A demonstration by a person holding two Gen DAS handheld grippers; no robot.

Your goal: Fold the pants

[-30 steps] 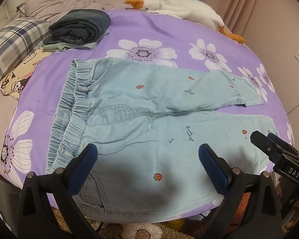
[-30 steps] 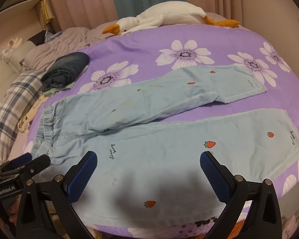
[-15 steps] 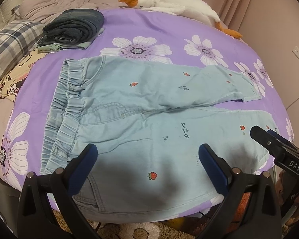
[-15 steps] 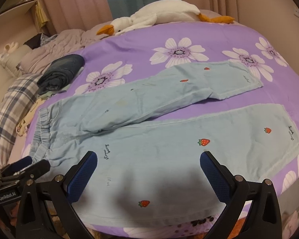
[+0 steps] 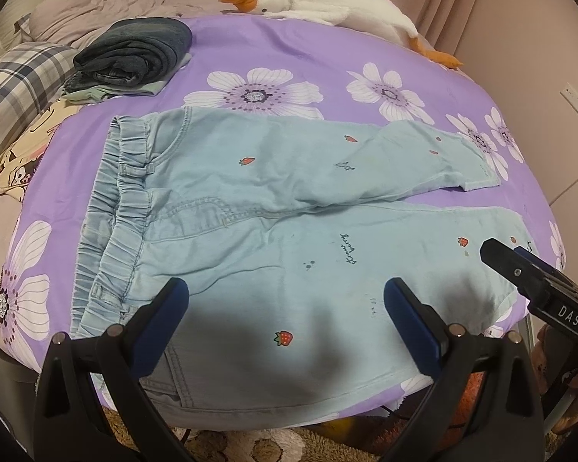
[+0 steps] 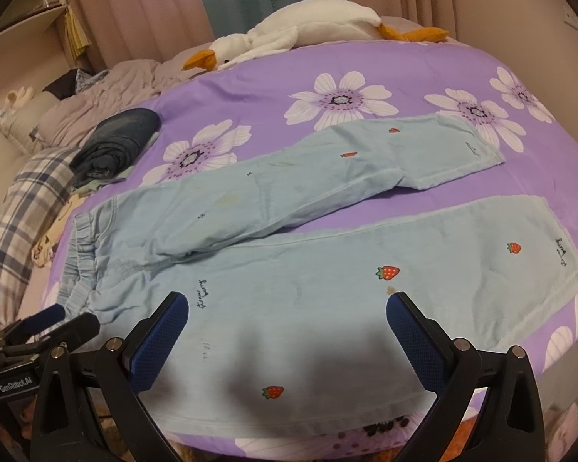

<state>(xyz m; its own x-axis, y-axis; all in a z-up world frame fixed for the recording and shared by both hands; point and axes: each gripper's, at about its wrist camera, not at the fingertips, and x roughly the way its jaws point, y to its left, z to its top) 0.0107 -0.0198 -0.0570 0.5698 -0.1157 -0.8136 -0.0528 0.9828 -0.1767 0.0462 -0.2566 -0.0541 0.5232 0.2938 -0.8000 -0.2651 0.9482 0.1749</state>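
Light blue pants (image 5: 281,208) with strawberry prints lie flat on the purple flowered bedspread (image 5: 327,61), waistband to the left, both legs spread to the right. They also show in the right wrist view (image 6: 327,261). My left gripper (image 5: 285,308) is open and empty, hovering over the near waist and hip area. My right gripper (image 6: 287,319) is open and empty, hovering over the near leg. Each gripper shows at the edge of the other's view.
A folded dark denim stack (image 5: 135,50) sits at the back left of the bed. A white plush goose (image 5: 327,4) lies along the far edge. A plaid pillow (image 5: 15,84) and a rumpled blanket (image 5: 96,11) are at the left. A patterned rug (image 5: 250,442) lies below the bed's near edge.
Both grippers have shifted slightly, so the pants sit a little lower and closer in both views. Jaws stay open. The pants have not moved.
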